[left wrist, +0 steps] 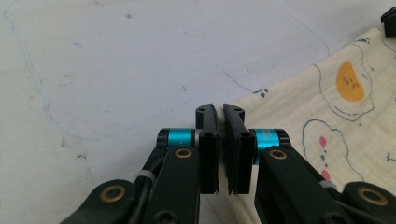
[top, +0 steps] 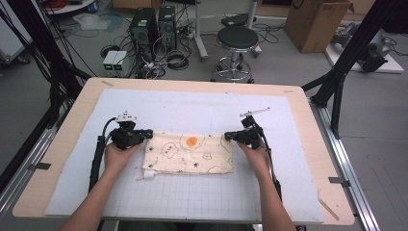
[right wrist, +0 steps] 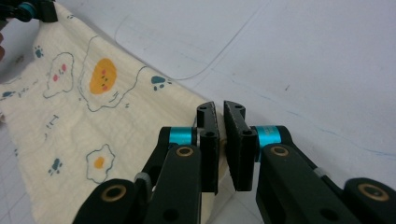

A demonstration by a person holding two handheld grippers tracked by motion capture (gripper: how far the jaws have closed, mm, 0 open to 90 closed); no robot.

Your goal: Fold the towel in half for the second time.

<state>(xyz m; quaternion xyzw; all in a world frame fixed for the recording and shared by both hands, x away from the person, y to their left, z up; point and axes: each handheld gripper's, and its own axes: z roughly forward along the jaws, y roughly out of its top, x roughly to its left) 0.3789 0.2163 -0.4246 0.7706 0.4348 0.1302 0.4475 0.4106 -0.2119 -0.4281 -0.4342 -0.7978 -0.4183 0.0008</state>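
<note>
cloth [top: 188, 153] | cream, egg-and-paw print | folded flat | mat centre, far corners pinched

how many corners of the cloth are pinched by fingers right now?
2. The left gripper is shut on the cloth at its far-left corner, the right gripper on its far-right corner. The two near corners lie free on the mat.

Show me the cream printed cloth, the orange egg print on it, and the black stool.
Cream printed cloth [top: 192, 156], high view, middle of the fabric.
Orange egg print [top: 192, 141], high view, centre of the orange spot.
Black round stool [top: 236, 37], high view, seat top.
</note>
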